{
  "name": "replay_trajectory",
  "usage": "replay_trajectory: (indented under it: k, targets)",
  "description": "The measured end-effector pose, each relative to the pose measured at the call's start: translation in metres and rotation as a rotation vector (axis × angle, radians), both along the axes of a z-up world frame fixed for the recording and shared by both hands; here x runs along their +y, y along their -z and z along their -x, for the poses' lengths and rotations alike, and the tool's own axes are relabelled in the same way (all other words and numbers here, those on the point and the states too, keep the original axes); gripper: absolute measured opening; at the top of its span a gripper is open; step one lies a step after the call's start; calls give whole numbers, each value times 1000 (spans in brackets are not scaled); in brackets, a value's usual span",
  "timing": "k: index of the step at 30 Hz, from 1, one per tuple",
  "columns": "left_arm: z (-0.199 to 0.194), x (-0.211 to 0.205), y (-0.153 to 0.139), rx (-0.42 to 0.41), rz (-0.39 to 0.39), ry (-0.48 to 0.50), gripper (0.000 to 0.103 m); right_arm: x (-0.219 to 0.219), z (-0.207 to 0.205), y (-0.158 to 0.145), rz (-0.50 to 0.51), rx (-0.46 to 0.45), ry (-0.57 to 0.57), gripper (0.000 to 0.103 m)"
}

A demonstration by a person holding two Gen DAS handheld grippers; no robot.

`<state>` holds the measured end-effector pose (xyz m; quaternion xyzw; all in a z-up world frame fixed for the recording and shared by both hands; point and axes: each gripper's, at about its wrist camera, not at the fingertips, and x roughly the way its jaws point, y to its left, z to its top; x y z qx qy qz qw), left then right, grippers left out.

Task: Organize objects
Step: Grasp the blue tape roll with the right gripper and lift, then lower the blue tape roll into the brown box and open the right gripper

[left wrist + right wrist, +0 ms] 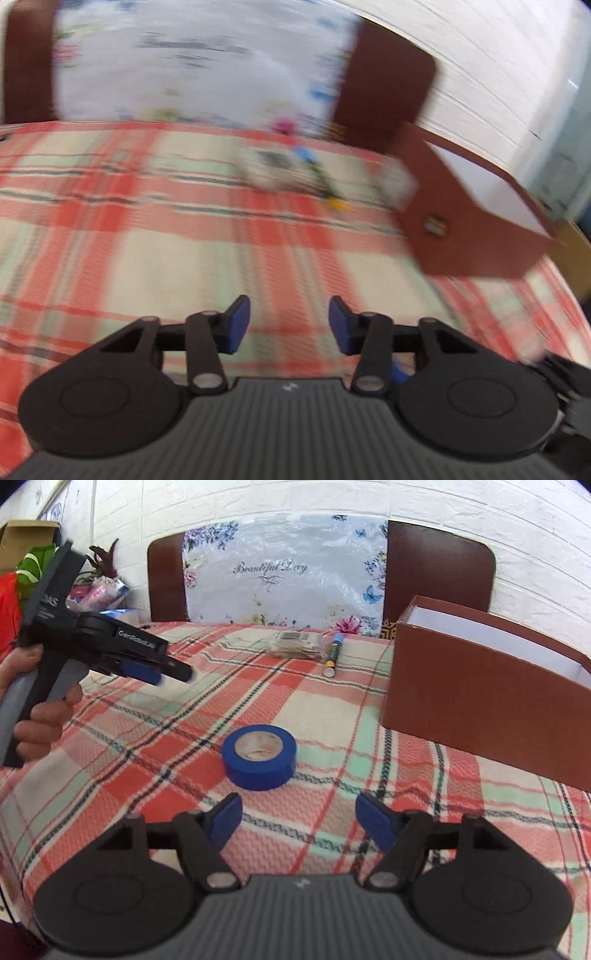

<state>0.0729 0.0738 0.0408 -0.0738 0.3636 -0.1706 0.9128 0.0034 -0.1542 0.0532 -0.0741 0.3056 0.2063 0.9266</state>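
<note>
A blue tape roll [259, 756] lies flat on the plaid cloth [147, 753], just ahead of my open, empty right gripper [298, 819]. A marker with a blue cap [333, 652] and a clear packet [295, 645] lie at the far edge. A brown open box [480, 698] stands at the right. My left gripper [173, 672] is held up at the left of the right wrist view. In its own blurred view my left gripper [289, 325] is open and empty above the cloth, with the packet [273, 166], marker [325, 181] and box [472, 221] ahead.
A brown headboard with a floral plastic-wrapped panel [288, 572] stands behind the cloth against a white brick wall. Bags and a cardboard box [26, 535] are piled at the far left.
</note>
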Motion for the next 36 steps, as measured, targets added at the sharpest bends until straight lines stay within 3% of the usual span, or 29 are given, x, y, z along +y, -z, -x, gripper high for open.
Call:
replay_trajectory:
  k: [4,8,10,13,14,17,23,26,29,32,33,34,36]
  targets:
    - [8,-39,-1,55,-50,100,43,15,-2,1,18,-26,-42,62]
    - [4,-63,16,124,-104,137,43,18,-15,8,-5,5,-47,61]
    - [4,-70,22,117,-131,128,42,21,-25,12,-2,28,-65,62]
    - [0,-75,23,98,-162,130,21,27,-35,19,-15,52,-100,61]
    - [-2,-76,21,99,-169,121,21,29,-36,18,-18,46,-115,56]
    - [-3,-80,5,83,-162,114,20,30,-29,15,-10,-3,-106,55]
    - [-20,-121,-66,-100,-90,185,20,0,-18,-32,20,-301,13,55]
    - [-44,-161,-87,-150,-82,239,20,-27,-36,-52,47,-383,105,56]
    - [-65,-211,-92,-192,-105,284,21,-61,-60,-59,56,-398,206,56]
    - [-92,-250,-83,-179,-114,281,24,-93,-92,-55,72,-362,279,57]
    - [-100,-259,-79,-172,-125,267,25,-100,-104,-51,93,-349,305,58]
    - [-103,-264,-77,-161,-145,237,25,-106,-115,-45,121,-341,347,67]
    - [-104,-258,-76,-132,-114,206,24,-117,-124,-38,126,-312,396,66]
